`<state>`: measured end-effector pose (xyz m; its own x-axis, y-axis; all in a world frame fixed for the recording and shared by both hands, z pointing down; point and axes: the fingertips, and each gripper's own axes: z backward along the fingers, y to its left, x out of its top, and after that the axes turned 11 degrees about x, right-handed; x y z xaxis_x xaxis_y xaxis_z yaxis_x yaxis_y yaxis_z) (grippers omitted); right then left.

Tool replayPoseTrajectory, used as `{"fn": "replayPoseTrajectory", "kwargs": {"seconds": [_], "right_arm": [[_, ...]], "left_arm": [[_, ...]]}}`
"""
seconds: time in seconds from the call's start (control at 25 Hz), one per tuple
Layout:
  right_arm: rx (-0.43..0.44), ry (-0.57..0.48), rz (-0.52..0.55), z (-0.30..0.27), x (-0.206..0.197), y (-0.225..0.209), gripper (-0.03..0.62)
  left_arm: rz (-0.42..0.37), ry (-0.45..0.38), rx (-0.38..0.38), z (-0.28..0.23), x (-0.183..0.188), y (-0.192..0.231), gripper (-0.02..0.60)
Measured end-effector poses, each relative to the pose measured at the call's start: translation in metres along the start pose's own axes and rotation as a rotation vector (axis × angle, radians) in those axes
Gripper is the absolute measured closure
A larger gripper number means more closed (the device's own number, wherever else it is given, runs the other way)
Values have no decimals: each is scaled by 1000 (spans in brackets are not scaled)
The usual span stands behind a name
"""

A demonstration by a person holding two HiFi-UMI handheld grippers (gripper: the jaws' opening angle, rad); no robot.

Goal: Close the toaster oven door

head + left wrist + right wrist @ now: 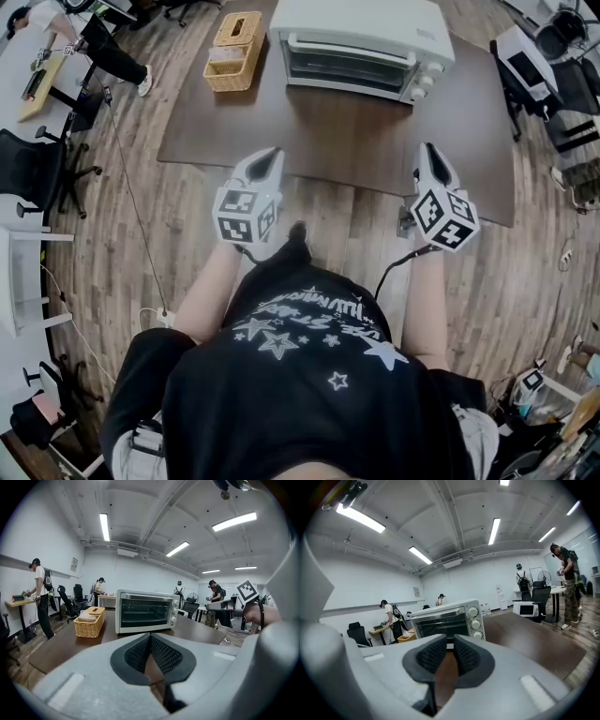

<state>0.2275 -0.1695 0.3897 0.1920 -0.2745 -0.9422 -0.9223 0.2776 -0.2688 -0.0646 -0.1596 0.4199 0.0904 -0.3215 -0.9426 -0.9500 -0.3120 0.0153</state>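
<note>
Toaster oven (361,47) one, basket (232,52) one.

No legible text, shirt lettering (314,309) unreadable, wall sign (74,564) too small

Wicker basket (232,52) at 11 o'clock on brown worktop (337,141); black office chair (33,169) at 9 o'clock on wood floor (525,272).
</note>
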Motion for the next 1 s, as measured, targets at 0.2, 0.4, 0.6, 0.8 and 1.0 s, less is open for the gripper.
{"fn": "replayPoseTrajectory", "kwargs": {"seconds": [0.2,0.4,0.6,0.8,1.0], "right_arm": [[27,22,4,29,-14,6,589],[66,53,19,52,-29,16,589],[93,69,5,73,-45,22,589],[84,78,-24,87,-59,20,589],[70,82,-43,98,-70,18,589]], "left_arm": [[0,6,8,27,-13,-16,571],[9,22,20,51,-27,-29,571],[4,29,18,69,-34,-45,571],[-14,54,10,79,-45,-52,571],[-25,67,-10,81,-52,-59,571]]}}
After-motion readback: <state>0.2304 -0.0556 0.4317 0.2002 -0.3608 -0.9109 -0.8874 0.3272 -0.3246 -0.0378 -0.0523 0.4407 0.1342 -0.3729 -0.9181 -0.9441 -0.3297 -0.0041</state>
